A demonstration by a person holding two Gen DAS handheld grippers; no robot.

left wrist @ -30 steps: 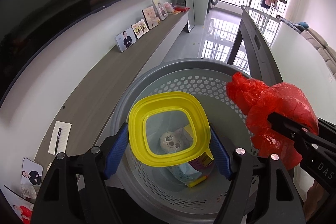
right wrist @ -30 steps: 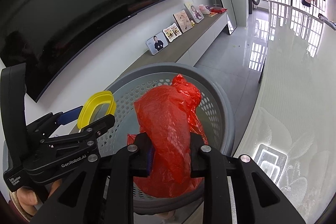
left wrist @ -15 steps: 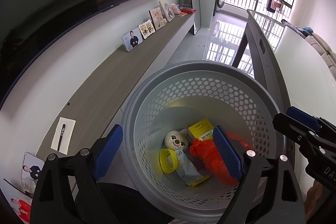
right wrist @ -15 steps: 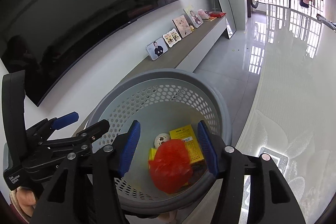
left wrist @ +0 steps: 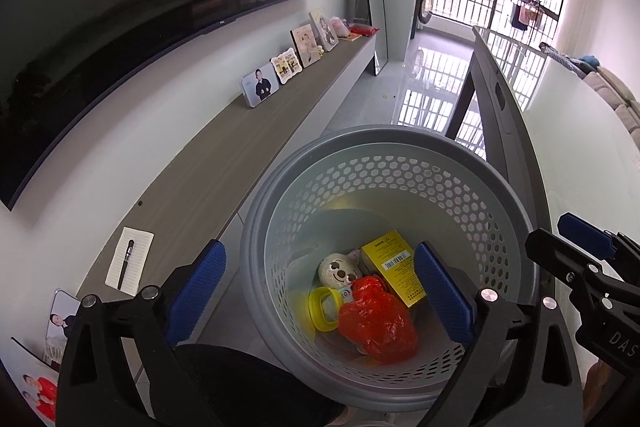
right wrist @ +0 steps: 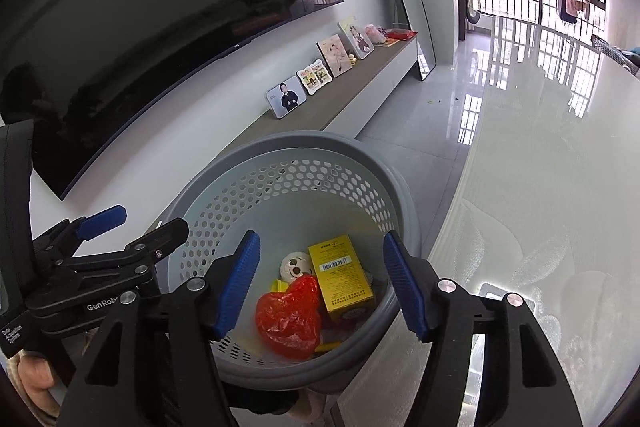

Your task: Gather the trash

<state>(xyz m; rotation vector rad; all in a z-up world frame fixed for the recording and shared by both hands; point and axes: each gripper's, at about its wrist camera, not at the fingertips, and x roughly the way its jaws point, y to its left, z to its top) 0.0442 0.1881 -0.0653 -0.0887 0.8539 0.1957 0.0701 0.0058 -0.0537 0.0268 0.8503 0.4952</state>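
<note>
Left wrist view: left gripper (left wrist: 320,291) and right gripper (right wrist: 322,281) hover over the basket (left wrist: 400,147), jaws opening and empty, red bag (left wrist: 376,323) and yellow ring (left wrist: 320,313) lying inside.

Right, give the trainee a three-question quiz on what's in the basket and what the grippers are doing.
1. True or false: the red plastic bag lies inside the grey basket.
2. Which item touches the red plastic bag on its window side? A) yellow box B) notepad C) photo frame
3. Fill in: the left gripper and right gripper both hover over the basket with jaws opening and ____ between them.

Key: 1 true; 2 A; 3 nothing.
</note>
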